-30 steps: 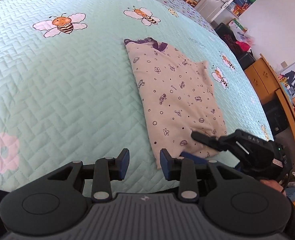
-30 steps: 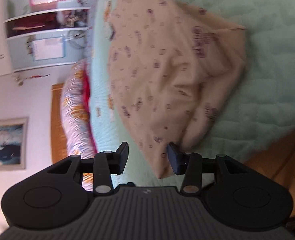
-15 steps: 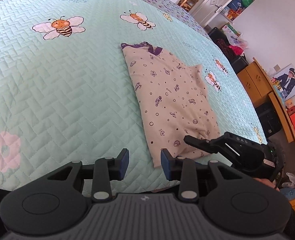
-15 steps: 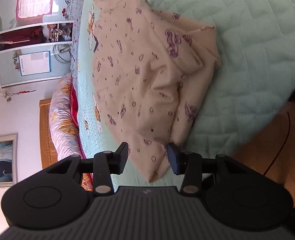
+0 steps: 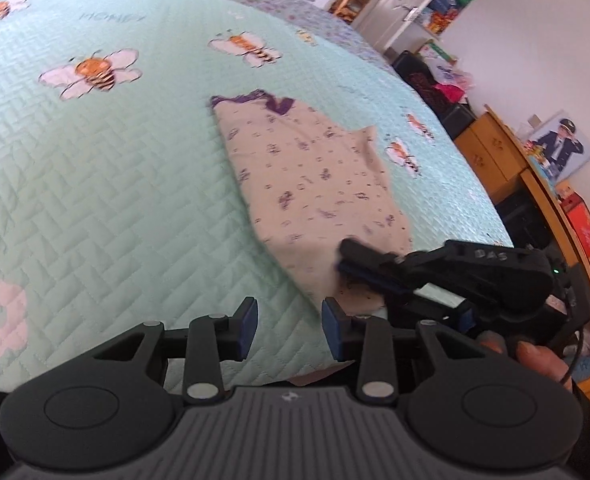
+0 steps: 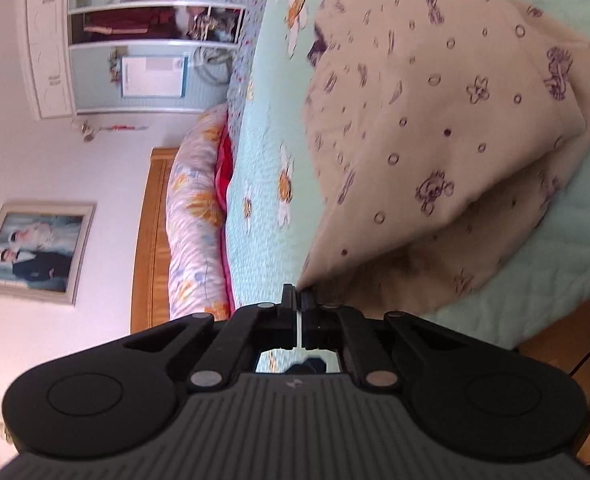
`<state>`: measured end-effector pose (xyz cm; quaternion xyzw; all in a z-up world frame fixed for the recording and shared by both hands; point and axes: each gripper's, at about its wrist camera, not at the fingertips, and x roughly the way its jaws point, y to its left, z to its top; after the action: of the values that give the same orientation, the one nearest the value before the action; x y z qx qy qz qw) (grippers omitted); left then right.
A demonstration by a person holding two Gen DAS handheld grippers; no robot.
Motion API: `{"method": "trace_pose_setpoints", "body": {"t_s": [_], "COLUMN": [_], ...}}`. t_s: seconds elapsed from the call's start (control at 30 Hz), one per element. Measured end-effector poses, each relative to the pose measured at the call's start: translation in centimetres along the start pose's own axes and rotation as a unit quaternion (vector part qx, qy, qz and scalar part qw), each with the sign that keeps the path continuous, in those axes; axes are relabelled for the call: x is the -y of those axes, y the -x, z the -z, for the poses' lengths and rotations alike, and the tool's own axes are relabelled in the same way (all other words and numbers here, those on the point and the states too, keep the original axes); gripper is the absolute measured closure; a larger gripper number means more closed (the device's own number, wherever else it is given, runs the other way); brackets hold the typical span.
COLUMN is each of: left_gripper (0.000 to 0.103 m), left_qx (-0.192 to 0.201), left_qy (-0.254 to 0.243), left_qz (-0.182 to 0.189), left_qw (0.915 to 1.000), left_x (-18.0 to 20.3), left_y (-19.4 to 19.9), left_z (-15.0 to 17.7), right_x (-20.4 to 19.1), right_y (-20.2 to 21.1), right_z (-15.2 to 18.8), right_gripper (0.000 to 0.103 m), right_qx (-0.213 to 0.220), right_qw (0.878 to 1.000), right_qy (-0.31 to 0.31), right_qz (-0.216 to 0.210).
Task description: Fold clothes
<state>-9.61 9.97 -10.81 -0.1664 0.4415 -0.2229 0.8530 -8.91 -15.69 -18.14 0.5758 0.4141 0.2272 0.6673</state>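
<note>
Your right tongs (image 6: 298,295) are clamped tight on the near corner of the cream printed garment (image 5: 307,176), lifting that flap so the layer beneath sits in shadow. The garment lies near the bed's right edge on the mint bee quilt (image 5: 95,184); its pattern blurs in the left view. Your left tongs (image 5: 289,328) hang partly open over the quilt, gripping nothing, with wide bare quilt stretching off to their left.
</note>
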Motion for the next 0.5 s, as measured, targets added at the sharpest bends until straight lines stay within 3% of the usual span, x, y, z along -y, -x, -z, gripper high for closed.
{"method": "trace_pose_setpoints", "body": {"t_s": [0.17, 0.2, 0.33, 0.4, 0.5], "left_gripper": [0.065, 0.066, 0.065, 0.065, 0.065], "left_qx": [-0.016, -0.017, -0.018, -0.02, -0.019], "left_qy": [-0.027, -0.033, -0.103, -0.152, -0.239], "left_qz": [-0.01, -0.011, -0.021, -0.032, -0.061], "left_qw": [0.9995, 0.9992, 0.9943, 0.9876, 0.9689], "left_x": [0.9, 1.1, 2.9, 4.2, 6.3], "left_y": [-0.8, -0.9, -1.7, -2.5, -4.0], "left_z": [0.3, 0.4, 0.3, 0.5, 1.3], "right_x": [3.8, 3.8, 0.8, -0.7, -1.1], "right_y": [-1.4, -0.7, 5.1, 7.9, 10.1], "right_z": [-0.1, -0.2, -0.6, -0.9, -2.0], "right_gripper": [0.092, 0.092, 0.078, 0.075, 0.074], "right_qx": [-0.046, -0.039, 0.028, 0.071, 0.096], "right_qw": [0.995, 0.996, 0.997, 0.988, 0.969], "right_qy": [-0.053, -0.056, 0.016, 0.071, 0.132], "right_qz": [0.07, 0.065, 0.064, 0.117, 0.185]}}
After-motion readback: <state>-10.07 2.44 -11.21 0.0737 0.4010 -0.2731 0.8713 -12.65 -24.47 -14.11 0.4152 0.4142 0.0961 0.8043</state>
